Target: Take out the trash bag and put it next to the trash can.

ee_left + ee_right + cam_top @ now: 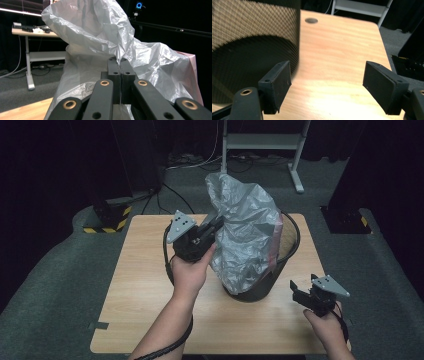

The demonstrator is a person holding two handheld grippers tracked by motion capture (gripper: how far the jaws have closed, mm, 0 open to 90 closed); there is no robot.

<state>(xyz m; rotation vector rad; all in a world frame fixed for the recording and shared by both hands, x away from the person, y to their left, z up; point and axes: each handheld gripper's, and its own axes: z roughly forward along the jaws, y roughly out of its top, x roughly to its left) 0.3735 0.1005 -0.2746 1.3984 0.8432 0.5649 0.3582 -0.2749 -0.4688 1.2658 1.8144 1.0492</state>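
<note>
A grey plastic bag point(245, 232) stands crumpled over a black mesh bin point(287, 251) in the middle of the wooden table point(145, 285). My left gripper point(216, 222) is shut on the bag's left edge and holds it up above the bin's rim. In the left gripper view the jaws are pressed together on a fold of the bag point(100, 37), left gripper point(120, 61). My right gripper point(296, 289) hovers open at the bin's lower right, near the table's right front corner. In the right gripper view, its gripper point(327, 77) has nothing between its jaws, and the bin's mesh wall point(249, 37) stands at the left.
A pink strip point(274, 242) shows along the bag's right side. A white desk frame point(260, 142) and cables lie on the floor behind the table. Black stands flank the table on both sides. A round hole point(311, 20) marks the tabletop's far part.
</note>
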